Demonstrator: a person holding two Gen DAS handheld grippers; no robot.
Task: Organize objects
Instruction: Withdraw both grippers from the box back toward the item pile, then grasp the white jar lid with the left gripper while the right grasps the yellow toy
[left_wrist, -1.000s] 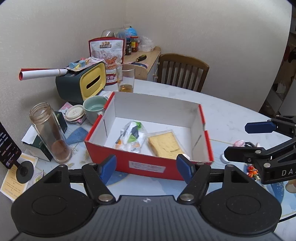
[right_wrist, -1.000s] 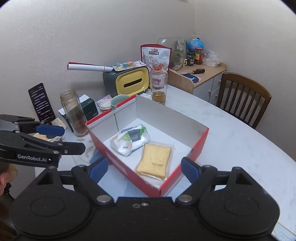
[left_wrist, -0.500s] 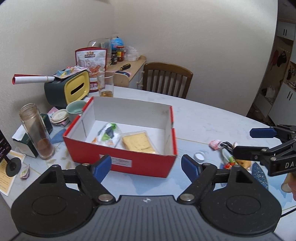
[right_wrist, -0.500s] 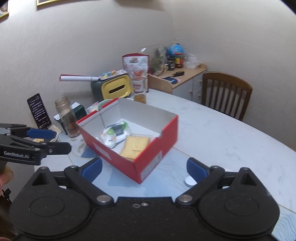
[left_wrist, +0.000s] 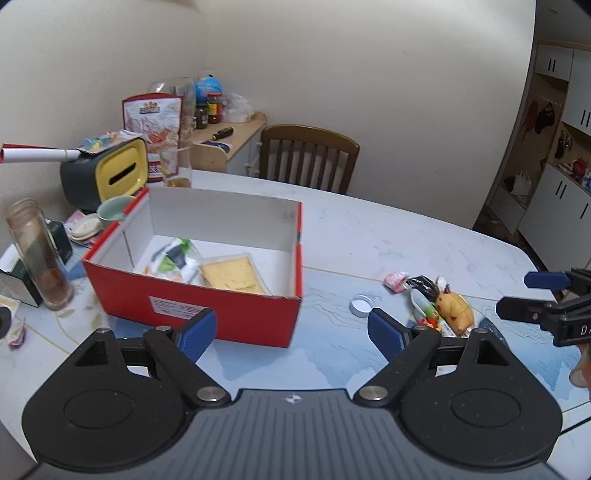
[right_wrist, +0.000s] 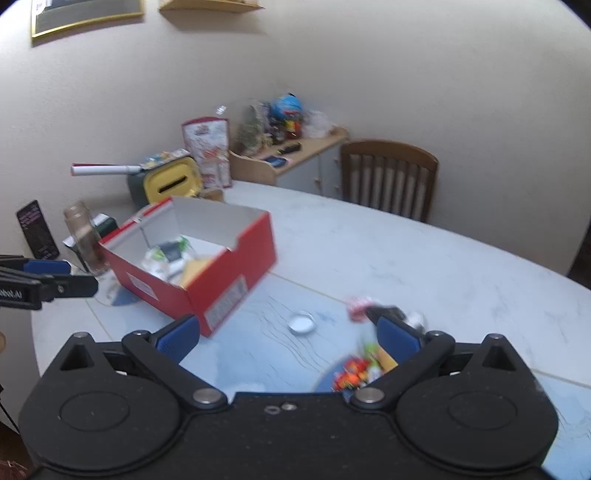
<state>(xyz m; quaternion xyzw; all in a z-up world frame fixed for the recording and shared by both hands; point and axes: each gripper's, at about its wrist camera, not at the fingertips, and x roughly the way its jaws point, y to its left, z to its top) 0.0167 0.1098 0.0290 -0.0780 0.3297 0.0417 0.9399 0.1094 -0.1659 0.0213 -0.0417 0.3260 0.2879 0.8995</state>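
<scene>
My left gripper (left_wrist: 291, 334) and right gripper (right_wrist: 288, 338) opening wide, both empty. Red box (left_wrist: 207, 295) mid desk (left_wrist: 388, 236). Yellow toy (left_wrist: 453, 309) near front right edge: looks light, soft. I'd grab round middle.

**A pale table, crowded at one end**

The table (left_wrist: 406, 236) is rounded, white and marbled, with a blue-patterned mat (left_wrist: 332, 347) along its near edge; a red box (left_wrist: 192, 302) sits on it, open; beside the box stand a jar (left_wrist: 37, 258), a cup (left_wrist: 112, 210), a glass (left_wrist: 179, 170) and a tissue holder (left_wrist: 107, 173); right of the box lie a white lid (left_wrist: 361, 304), a pink wrapper (left_wrist: 395, 277) and a yellow toy (left_wrist: 454, 308) among small packets; the far right of the tabletop is bare.
</scene>
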